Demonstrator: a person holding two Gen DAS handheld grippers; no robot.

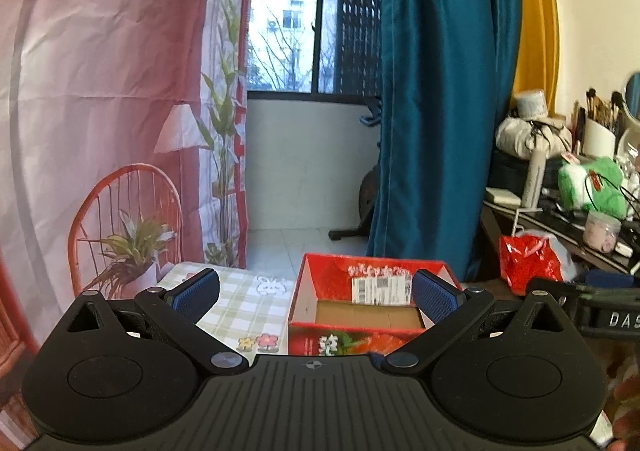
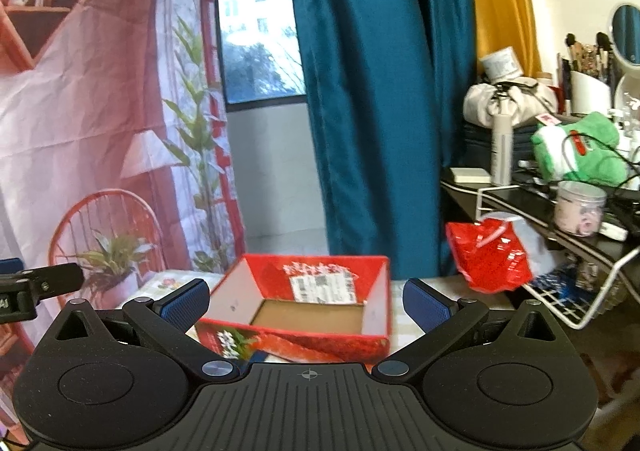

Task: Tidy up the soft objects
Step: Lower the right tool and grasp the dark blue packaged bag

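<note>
Left wrist view, nearest first: the left gripper (image 1: 316,293) stands with its blue-padded fingers (image 1: 196,289) spread wide, nothing between them and nothing touched. Right wrist view shows the same for the right gripper (image 2: 306,301): jaws fully apart, pads bare, no contact with any object. Just ahead of both tools sits a red cardboard box (image 1: 372,305), top open, resting on a table covered with a green checked cloth (image 1: 236,303). The brown floor of the box (image 2: 310,317) is bare as far as visible; only a printed label on its inner far wall is seen. Judgement: the box is the likely receptacle, and no soft object has been placed in it, so the task appears to be at or near its start. No soft object lies on the visible part of the cloth. Farther off and to the right, a cluttered dark shelf (image 2: 520,195) carries a green plush item (image 2: 580,155), well apart from both grippers, beside a tied cream cloth bundle (image 2: 508,99). A crinkled red bag (image 2: 490,257) hangs at the shelf's near edge. Judgement: the plush is the probable candidate for collection; everything remains to be done. Beyond stand a teal curtain (image 1: 444,91) and a window (image 1: 296,31).
</note>
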